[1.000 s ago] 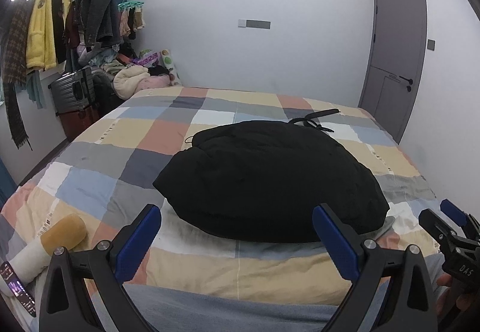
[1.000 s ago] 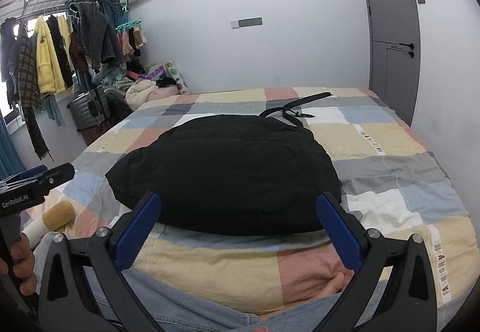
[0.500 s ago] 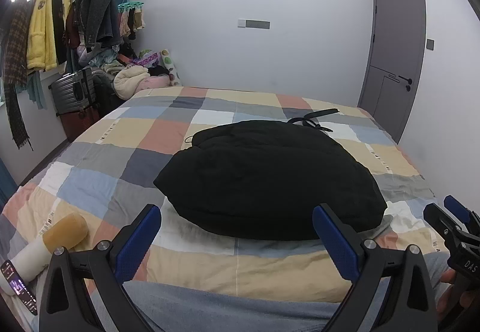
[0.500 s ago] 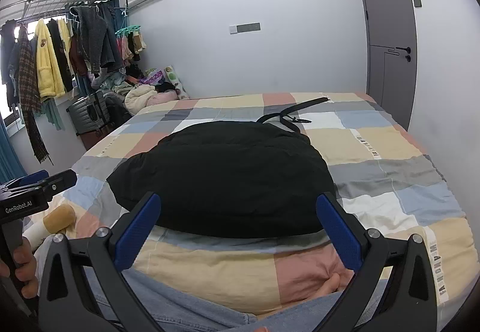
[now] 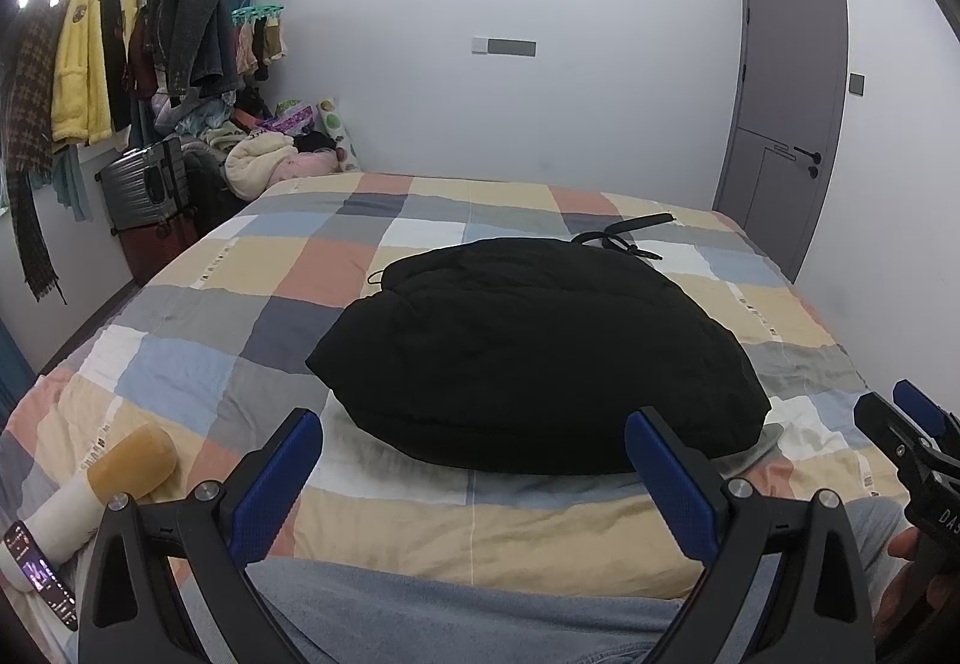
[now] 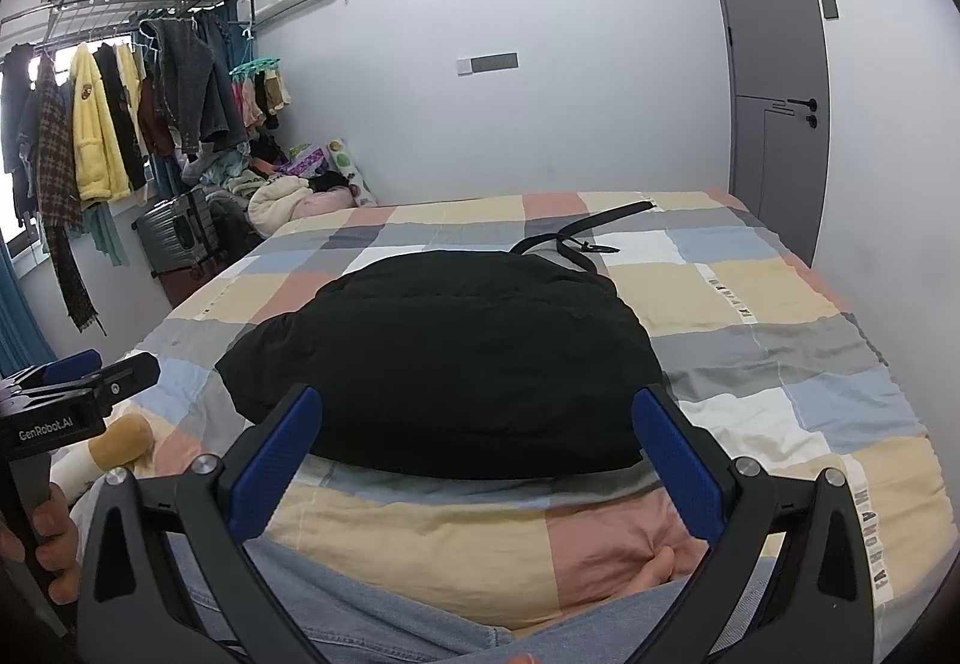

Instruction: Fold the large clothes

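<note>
While both hand-held grippers, left (image 5: 471,475) and right (image 6: 474,451), gape empty, folded black coat (image 5: 534,352) mid-bed (image 5: 180,316), near front edge.

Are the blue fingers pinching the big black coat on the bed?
Apart. In the left wrist view the left gripper is open, checkered quilt showing before the black coat. The right wrist view shows the right gripper open too, holding nothing.

Checked bedspread (image 5: 336,268), grey door (image 5: 786,136), suitcase (image 5: 147,184)
</note>
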